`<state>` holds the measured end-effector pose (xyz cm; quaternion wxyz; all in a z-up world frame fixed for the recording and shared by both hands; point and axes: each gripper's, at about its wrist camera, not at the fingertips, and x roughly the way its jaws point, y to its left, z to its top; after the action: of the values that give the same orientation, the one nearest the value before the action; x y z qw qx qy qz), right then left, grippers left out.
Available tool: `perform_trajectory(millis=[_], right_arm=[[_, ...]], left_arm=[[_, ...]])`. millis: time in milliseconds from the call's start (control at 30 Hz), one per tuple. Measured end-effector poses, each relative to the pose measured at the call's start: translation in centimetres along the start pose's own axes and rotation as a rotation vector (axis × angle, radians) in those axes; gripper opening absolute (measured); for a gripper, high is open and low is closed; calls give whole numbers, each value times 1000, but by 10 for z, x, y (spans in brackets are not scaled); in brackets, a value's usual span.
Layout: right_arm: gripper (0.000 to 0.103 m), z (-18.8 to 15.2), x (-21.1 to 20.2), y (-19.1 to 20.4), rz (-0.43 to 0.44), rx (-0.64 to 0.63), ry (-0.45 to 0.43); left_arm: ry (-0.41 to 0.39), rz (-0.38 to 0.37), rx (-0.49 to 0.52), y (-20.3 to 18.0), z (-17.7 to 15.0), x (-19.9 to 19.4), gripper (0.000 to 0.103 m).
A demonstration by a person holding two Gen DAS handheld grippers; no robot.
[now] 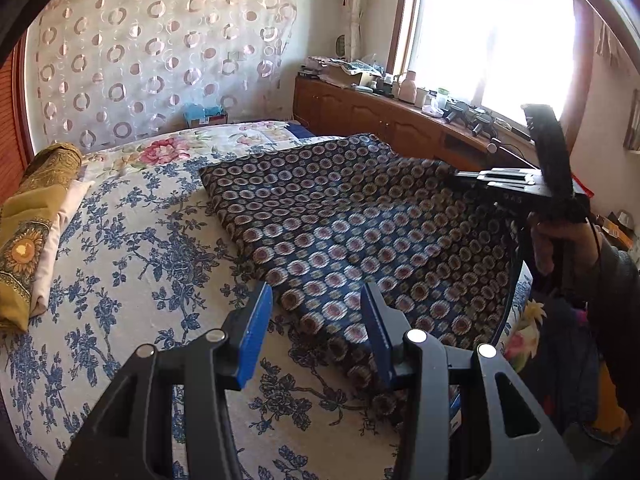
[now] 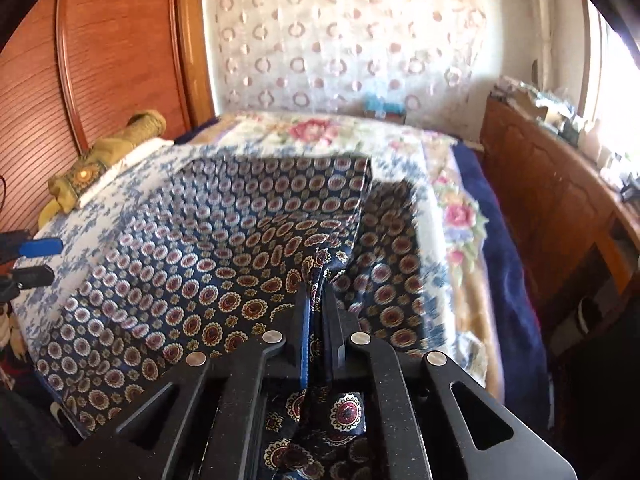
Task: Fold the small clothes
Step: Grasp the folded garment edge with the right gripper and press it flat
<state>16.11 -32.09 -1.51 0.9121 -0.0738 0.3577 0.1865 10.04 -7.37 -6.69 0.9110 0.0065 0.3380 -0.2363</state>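
Blue pads of the left gripper (image 1: 316, 336) stand half open with nothing in them, just over the near edge of the patterned cloth (image 1: 360, 224) lying on the bed (image 1: 132, 248). Pinched shut on a corner of that cloth, the right gripper (image 2: 316, 312) lifts it; it looks thin, soft and floppy, so edges and corners seem best to hold.
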Motion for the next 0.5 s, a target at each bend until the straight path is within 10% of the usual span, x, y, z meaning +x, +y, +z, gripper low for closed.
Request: perform_trajectory(millis=[500], right_arm=[[7, -24, -3, -36, -141, 47, 61]], left_arm=[[25, -16, 16, -11, -2, 8, 45]])
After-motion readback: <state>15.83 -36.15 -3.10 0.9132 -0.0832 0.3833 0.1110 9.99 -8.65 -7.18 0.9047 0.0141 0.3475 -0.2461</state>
